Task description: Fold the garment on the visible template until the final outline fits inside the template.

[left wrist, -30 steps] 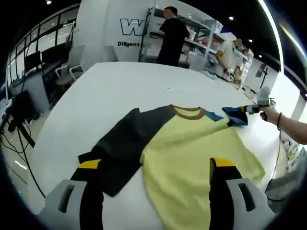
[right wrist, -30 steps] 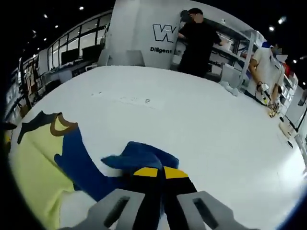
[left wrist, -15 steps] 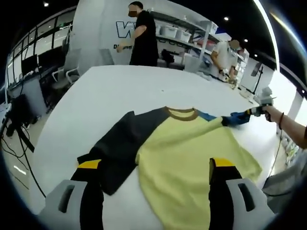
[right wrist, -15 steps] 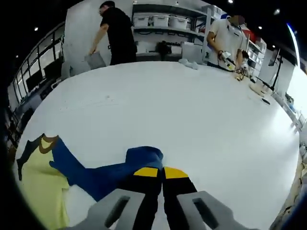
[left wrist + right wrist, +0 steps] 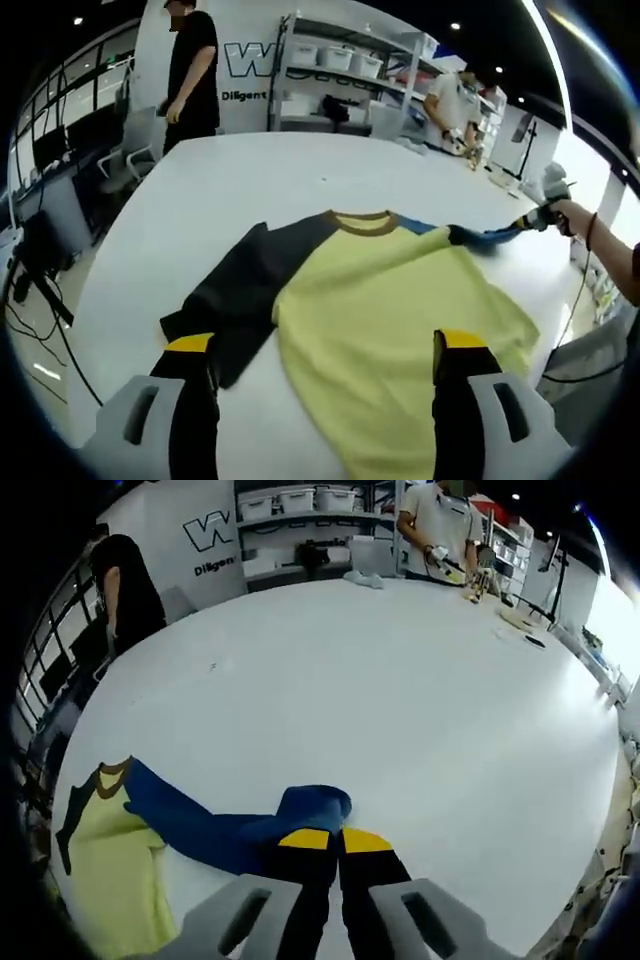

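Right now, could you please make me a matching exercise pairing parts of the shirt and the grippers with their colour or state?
Things:
1. dark grey left sleeve
2. blue right sleeve
3. brown ribbed collar
4. left gripper

States:
A. open above the yellow shirt body
B. pinched and pulled taut by the right gripper
C. lying flat on the white table
D. curved at the neckline

Pairs: 1-C, 2-B, 3-D, 4-A
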A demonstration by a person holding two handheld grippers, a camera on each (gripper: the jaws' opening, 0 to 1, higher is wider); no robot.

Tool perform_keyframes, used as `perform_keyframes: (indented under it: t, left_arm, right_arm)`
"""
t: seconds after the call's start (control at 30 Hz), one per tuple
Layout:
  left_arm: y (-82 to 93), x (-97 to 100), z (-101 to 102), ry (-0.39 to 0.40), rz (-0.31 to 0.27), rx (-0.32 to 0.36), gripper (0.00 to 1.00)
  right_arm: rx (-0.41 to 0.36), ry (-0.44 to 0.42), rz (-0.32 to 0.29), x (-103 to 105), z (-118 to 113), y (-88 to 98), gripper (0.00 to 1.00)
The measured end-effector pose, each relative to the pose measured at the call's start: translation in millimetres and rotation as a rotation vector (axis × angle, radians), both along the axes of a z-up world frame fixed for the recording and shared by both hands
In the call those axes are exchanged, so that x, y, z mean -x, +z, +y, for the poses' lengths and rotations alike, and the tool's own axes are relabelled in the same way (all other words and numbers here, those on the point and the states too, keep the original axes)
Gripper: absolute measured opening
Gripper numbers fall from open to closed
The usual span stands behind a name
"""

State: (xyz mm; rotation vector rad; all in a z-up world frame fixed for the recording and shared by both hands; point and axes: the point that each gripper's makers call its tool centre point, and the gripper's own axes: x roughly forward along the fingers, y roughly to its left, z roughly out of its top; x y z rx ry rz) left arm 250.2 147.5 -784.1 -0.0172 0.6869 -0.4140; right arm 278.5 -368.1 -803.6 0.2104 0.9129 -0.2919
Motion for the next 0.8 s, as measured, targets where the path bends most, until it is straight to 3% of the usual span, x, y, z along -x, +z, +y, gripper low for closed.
perform_keyframes:
  t: [0.27,0.53,0.8]
  left_arm:
    - [-0.3,4.5,-1,-0.015,0.003,-0.010,0.85]
    - [-3.5,7.0,1,-0.024,0.013,-0.027,0.84]
    - [-4.6,10.3,1,-0.047,0.009,-0.044,0.84]
  right_arm:
    - [-0.063,-0.065,-0.007,-25,-12,2.8,0.00]
    - [-0.139,-0.075,0.057,-54,-26,-16.6,0.00]
    - [-0.225,-0.087,0.066,-76,-26,-16.5,0.00]
